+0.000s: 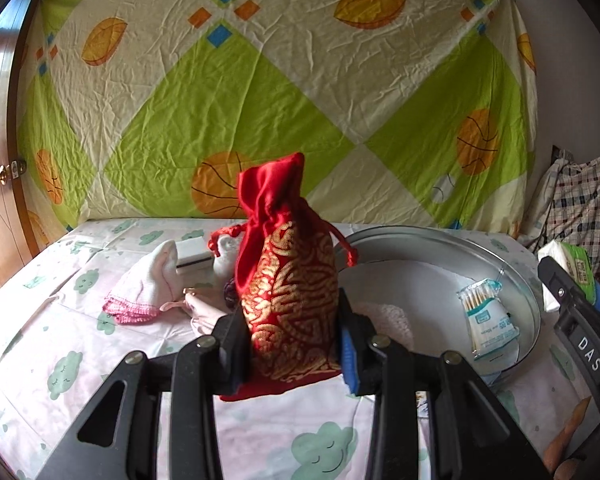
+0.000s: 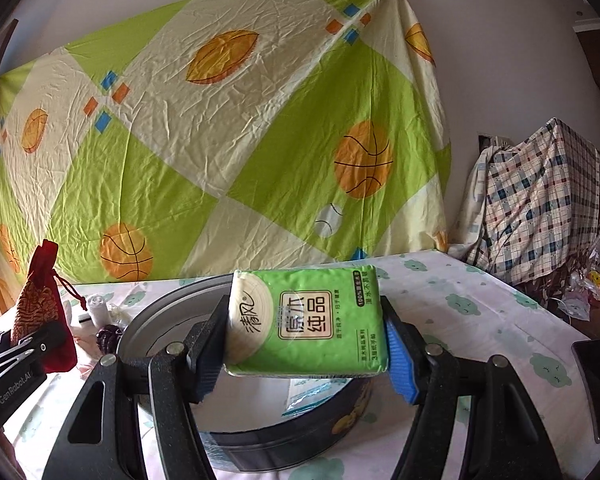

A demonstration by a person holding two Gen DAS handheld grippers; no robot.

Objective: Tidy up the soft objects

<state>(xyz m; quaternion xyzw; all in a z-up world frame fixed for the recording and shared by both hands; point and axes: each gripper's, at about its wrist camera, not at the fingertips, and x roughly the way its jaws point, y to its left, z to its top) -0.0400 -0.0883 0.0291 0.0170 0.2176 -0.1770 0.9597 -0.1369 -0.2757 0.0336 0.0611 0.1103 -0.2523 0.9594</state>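
Squarely between left fingers (image 1: 240,344): pouch (image 1: 288,280)

The round tin (image 1: 440,248) lies open above, cotton swabs (image 1: 488,316) at its right; socks (image 1: 156,280) crowd the far left bedsheet (image 1: 60,360).

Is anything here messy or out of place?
Mostly no. The cloths left of the round tin lie in a loose, crumpled heap. The red pouch and tissue pack are held neatly.

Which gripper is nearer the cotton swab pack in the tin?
Right gripper: beside the tin's rim near the cotton swab pack. Left gripper is across, holding the red pouch.
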